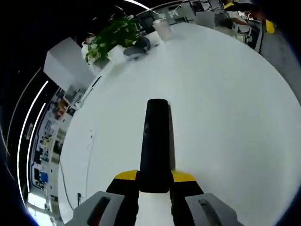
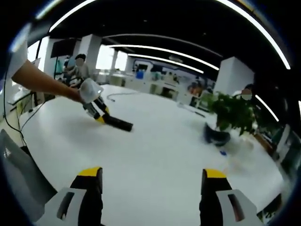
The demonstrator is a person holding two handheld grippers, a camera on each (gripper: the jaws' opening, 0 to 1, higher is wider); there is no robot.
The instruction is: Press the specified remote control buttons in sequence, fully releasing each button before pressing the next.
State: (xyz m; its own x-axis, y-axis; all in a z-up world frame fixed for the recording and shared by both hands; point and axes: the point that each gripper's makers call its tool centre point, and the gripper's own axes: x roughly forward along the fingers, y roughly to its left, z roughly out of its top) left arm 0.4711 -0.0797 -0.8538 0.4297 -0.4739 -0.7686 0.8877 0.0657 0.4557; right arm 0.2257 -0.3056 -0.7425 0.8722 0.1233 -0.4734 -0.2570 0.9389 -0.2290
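A long black remote control (image 1: 155, 141) points away from me over the white table (image 1: 225, 122). My left gripper (image 1: 154, 181) is shut on its near end, the yellow-tipped jaws pressed to both sides. In the right gripper view the same remote (image 2: 117, 123) shows at the left, held by the left gripper (image 2: 99, 113) in a person's white-gloved hand. My right gripper (image 2: 153, 181) stands open over bare table (image 2: 155, 155), well apart from the remote, with nothing between its yellow-tipped jaws.
A leafy potted plant (image 1: 113, 35) and a dark bowl-like object (image 1: 136, 47) stand at the table's far edge, with a white cup (image 1: 163, 28) beside them. The plant (image 2: 233, 113) and dark object (image 2: 217, 136) show at right. People sit at desks beyond.
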